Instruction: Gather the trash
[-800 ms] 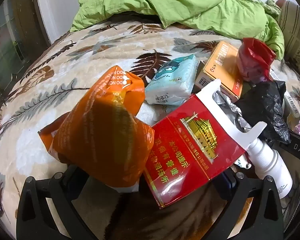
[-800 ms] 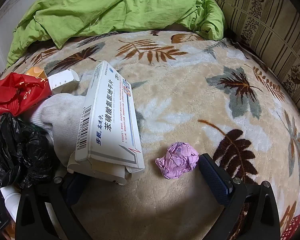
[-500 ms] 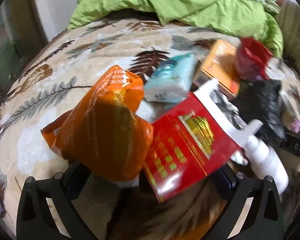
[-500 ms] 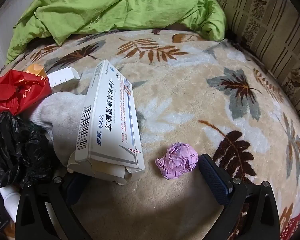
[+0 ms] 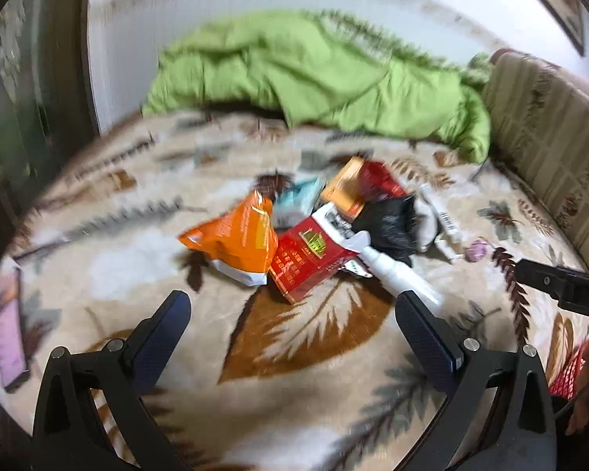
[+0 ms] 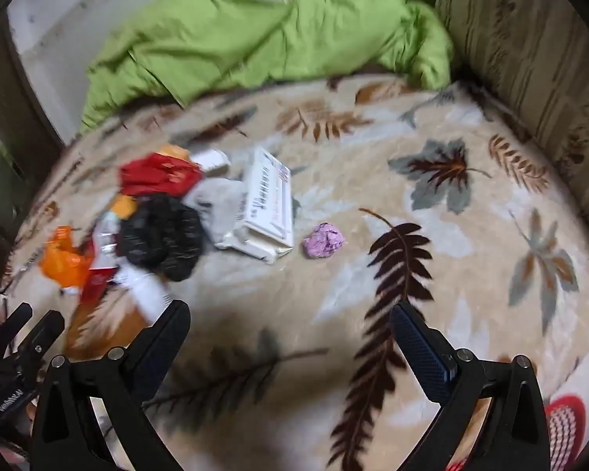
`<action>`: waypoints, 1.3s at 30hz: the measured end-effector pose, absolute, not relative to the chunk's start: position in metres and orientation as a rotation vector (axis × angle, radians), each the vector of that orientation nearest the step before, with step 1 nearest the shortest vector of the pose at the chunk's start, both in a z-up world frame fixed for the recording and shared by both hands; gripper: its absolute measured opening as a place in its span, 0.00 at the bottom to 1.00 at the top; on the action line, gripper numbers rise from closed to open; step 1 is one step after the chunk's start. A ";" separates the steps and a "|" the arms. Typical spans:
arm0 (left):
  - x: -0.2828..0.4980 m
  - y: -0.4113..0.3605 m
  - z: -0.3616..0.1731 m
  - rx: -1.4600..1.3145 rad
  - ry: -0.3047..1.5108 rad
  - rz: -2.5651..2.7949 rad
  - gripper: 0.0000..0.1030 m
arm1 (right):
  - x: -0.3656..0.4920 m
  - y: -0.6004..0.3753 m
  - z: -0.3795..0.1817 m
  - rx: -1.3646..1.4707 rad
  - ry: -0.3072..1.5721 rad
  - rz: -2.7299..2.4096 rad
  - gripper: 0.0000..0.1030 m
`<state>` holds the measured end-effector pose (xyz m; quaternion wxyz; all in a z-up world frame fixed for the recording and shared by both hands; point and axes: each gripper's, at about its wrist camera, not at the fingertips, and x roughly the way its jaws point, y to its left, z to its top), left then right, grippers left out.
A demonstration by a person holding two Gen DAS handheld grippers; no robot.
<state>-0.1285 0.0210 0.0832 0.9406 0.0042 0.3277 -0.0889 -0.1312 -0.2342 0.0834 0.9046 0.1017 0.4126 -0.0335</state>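
Both grippers hang over the leaf-patterned blanket with their jaws spread wide and nothing between them. The left gripper points down at a brown leaf print just short of the trash pile; the right gripper sits over bare blanket, nearer the striped cushion. The trash lies heaped together in the middle of the bed: an orange bag touching a red box, a white bottle lying against that box, and a black bag behind it. A crumpled red wrapper and an orange box sit at the back of the heap. A white box leans on a grey cloth, and a purple paper ball lies just beside it, apart from the rest. A green quilt is bunched at the far end. Both views are blurred.
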 end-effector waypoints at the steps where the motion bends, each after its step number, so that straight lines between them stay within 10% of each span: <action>1: -0.139 0.023 0.087 0.008 0.637 -0.181 1.00 | -0.145 -0.228 0.089 0.196 0.804 -0.075 0.99; 13: -0.215 -0.003 0.111 0.172 0.376 -0.188 1.00 | -0.224 -0.193 0.120 0.001 0.462 -0.172 0.99; 39: -0.188 0.013 0.096 0.098 0.518 -0.141 1.00 | -0.214 -0.204 0.103 0.028 0.569 -0.179 0.99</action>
